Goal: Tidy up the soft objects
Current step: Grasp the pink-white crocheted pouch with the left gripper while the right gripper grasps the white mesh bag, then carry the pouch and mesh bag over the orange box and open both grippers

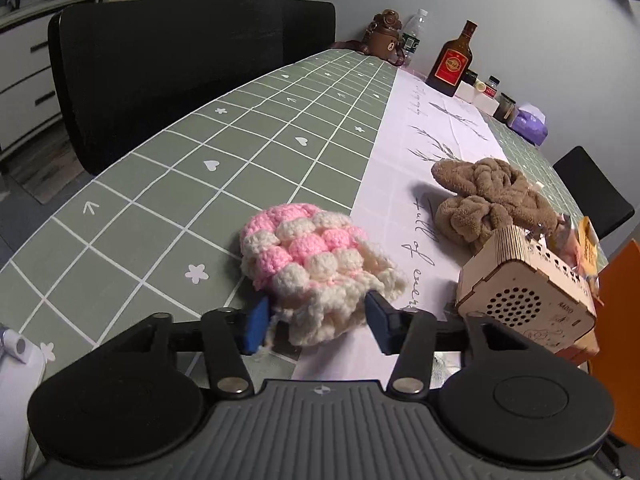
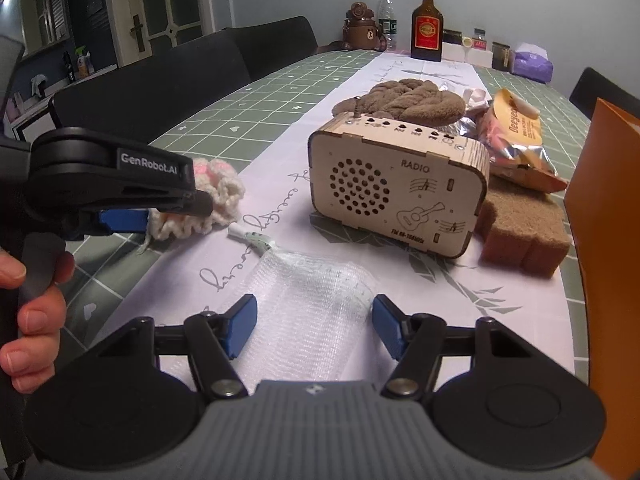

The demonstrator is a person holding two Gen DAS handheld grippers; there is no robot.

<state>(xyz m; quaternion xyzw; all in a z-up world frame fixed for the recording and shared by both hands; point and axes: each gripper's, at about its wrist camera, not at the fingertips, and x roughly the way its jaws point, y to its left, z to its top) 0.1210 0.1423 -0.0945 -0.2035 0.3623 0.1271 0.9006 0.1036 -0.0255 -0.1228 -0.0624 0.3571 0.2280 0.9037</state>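
Two hand-held grippers were in my hands, both angled down at the bench (image 1: 132,184). My left hand-held gripper (image 1: 316,322) had its blue pads either side of the cream frill of the pink-and-cream crocheted piece (image 1: 308,256), which lay where the green checked cloth meets the pale runner; the left pad seemed to touch the yarn, but I could not tell whether the pads truly pinched it. My right hand-held gripper (image 2: 314,326) stood released, its pads spread just clear of the near end of a white mesh bag (image 2: 316,288) lying flat on the runner, its drawstring end pointing away from me. Beyond the bag stood a wooden radio (image 2: 400,196), with a brown sponge block (image 2: 524,236) just beside it and a snack packet (image 2: 516,136) behind that. Behind the radio lay a crumpled brown towel (image 2: 404,98). Far off, bottles and jars lined the wall end, a dark liquor bottle (image 2: 427,26) among them.
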